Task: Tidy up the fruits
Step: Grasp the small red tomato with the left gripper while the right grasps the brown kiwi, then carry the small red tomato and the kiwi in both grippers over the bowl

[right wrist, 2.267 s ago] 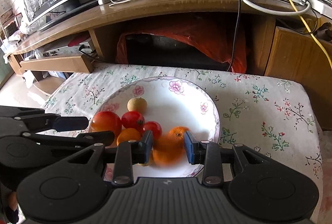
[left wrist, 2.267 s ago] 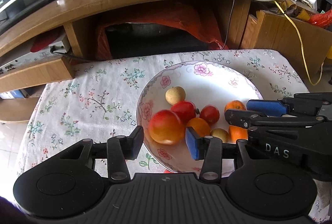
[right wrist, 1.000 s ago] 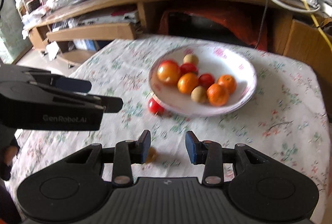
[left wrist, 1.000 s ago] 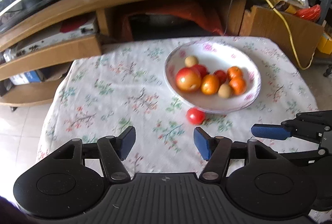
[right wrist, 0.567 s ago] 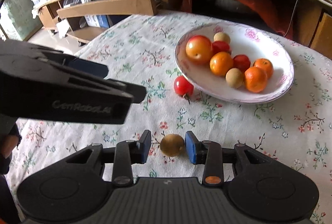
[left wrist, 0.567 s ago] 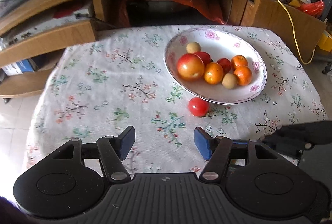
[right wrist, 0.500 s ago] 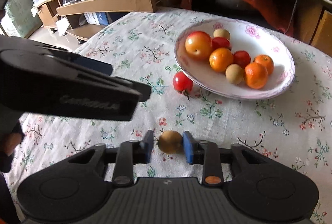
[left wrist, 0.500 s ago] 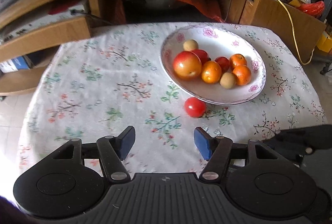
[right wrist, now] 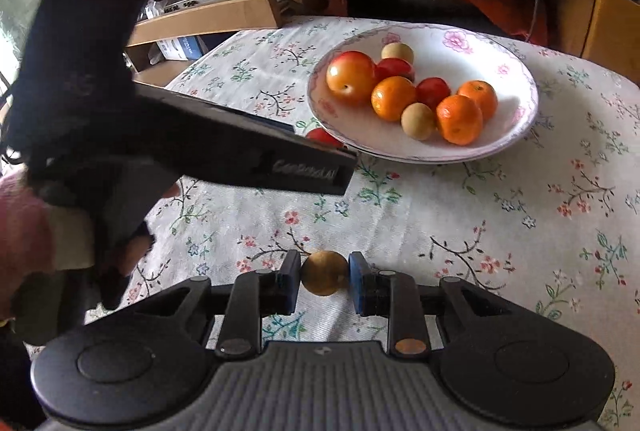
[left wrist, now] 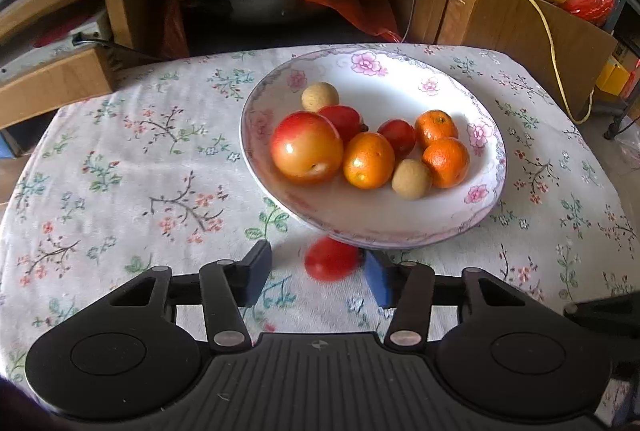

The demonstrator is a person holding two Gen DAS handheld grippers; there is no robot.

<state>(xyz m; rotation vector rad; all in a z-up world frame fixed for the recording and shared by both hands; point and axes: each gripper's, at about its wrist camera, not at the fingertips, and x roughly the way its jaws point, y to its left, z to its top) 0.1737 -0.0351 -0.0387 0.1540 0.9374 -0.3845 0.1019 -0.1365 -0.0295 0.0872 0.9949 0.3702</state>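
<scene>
Floral cloth (right wrist: 500, 215); right gripper (right wrist: 324, 277) pinches round longan (right wrist: 324, 273), seemingly.

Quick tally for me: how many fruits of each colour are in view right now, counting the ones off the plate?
Red-orange, large: 1
Red, small: 3, two on the plate, one on the cloth
Orange: 3
Tan, round: 3, two on the plate, one in the right gripper
Total: 10

Loose red tomato (left wrist: 330, 258) on cloth beside fruit-filled plate (left wrist: 486, 205); small brown fruit (right wrist: 324, 273) nearer.
</scene>
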